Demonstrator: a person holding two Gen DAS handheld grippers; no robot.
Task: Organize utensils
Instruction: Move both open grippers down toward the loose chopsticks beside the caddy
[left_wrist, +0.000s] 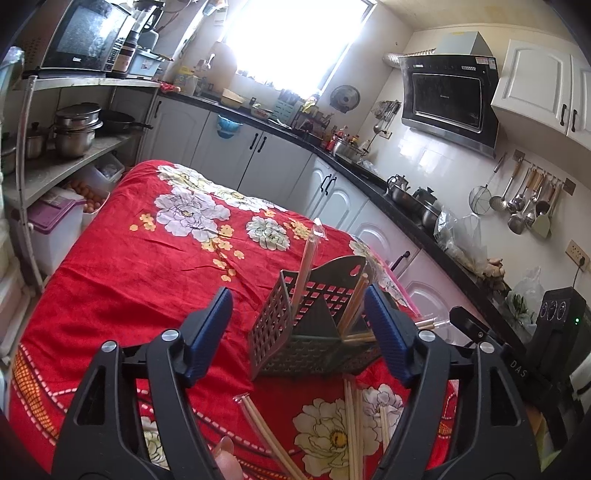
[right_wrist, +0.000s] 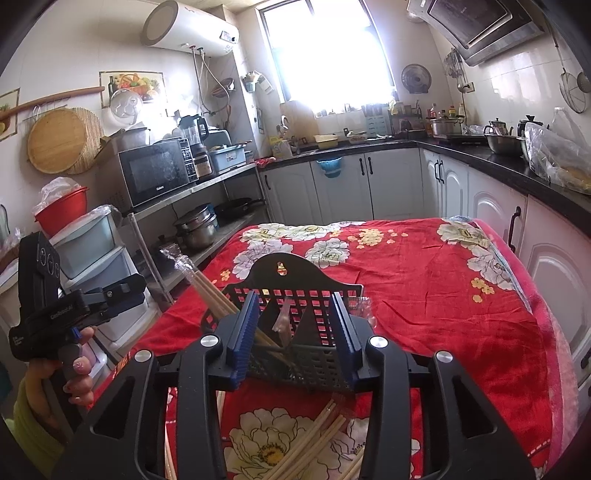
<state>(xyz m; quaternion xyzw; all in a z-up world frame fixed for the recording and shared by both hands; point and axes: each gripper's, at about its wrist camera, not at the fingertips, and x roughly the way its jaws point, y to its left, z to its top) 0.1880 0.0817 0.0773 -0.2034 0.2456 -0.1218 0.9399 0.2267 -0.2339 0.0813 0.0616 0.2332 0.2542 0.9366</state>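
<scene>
A grey perforated metal utensil holder (left_wrist: 295, 332) stands on the red floral cloth (left_wrist: 147, 258), with wrapped wooden chopsticks (left_wrist: 306, 258) leaning in its compartments. It also shows in the right wrist view (right_wrist: 295, 295). My left gripper (left_wrist: 299, 325) is open and empty, its blue pads either side of the holder. My right gripper (right_wrist: 297, 328) is open and empty, straddling the holder's near side. Loose chopstick pairs (left_wrist: 351, 417) lie on the cloth in front of the holder; they also show in the right wrist view (right_wrist: 314, 439). The left gripper's body (right_wrist: 74, 306) appears at the left of the right wrist view.
Counter with white cabinets (right_wrist: 369, 184) runs behind and right of the table. A metal shelf with microwave (right_wrist: 155, 173) and pots (right_wrist: 195, 229) stands at the left. Plastic drawers (right_wrist: 92, 251) sit beside the table's left edge.
</scene>
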